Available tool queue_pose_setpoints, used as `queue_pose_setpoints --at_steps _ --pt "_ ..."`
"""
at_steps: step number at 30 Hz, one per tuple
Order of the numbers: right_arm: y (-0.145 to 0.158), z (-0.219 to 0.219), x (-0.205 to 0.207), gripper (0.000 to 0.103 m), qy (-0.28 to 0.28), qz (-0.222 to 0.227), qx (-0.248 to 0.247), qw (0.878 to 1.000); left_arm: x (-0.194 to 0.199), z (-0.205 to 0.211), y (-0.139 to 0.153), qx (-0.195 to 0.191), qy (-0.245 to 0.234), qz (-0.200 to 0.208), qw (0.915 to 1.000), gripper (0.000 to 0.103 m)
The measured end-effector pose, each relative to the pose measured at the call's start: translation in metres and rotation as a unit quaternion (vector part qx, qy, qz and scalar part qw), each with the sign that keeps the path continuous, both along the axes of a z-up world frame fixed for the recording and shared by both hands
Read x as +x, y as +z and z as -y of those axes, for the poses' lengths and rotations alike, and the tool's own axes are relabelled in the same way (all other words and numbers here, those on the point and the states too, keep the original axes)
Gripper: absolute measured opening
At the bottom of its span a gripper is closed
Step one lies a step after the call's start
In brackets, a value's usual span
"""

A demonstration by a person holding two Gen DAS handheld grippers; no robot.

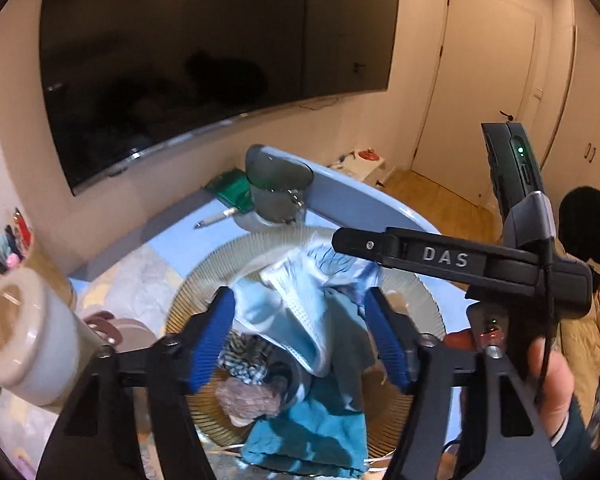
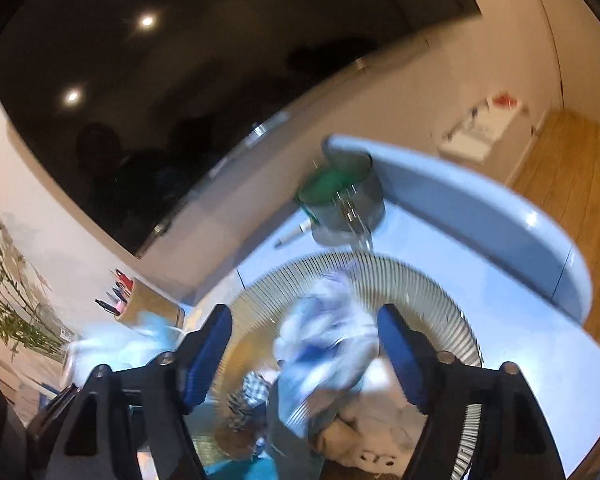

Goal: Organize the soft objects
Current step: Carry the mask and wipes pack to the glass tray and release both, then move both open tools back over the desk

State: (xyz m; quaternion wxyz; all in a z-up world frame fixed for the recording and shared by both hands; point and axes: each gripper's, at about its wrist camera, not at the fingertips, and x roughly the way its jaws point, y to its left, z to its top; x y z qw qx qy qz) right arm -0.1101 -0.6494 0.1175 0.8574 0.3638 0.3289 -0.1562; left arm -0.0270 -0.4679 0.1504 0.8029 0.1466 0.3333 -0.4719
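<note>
Over the ribbed basket (image 1: pixel 204 276) on the blue surface (image 1: pixel 172 240), left tongs (image 1: pixel 300 332) stand open and empty, straddling the heaped soft cloths (image 1: pixel 300 320) (collected there for sorting). Right tongs (image 2: pixel 304 354) likewise open, holding nothing. Motion blur obscures individual items; basket's near rim is cut off.

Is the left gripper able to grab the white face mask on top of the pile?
Probably yes. The left gripper is open, its blue fingers either side of the face mask, which lies on top of the pile in the basket, nothing covering it.
</note>
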Motion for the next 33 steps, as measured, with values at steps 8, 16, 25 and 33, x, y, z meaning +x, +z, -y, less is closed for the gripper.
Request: queue_pose_setpoints --at_steps 8,16,25,33 --pt "0.01 -0.015 -0.052 0.074 0.002 -0.015 -0.027 1.0 -0.03 -0.039 0.0 -0.007 -0.04 -0.024 0.9989 0.067" --pt "0.053 -0.077 -0.111 0.086 0.027 0.012 -0.107 0.994 -0.064 -0.142 0.009 -0.018 0.007 -0.009 0.9998 0.07" --pt "0.055 -0.199 -0.131 0.093 0.122 0.039 -0.146 0.981 -0.076 -0.286 -0.027 0.002 0.133 0.028 0.9907 0.082" --pt "0.006 -0.313 -0.076 0.093 0.247 0.016 -0.121 0.961 -0.03 -0.38 -0.095 0.047 0.301 0.035 0.9519 0.082"
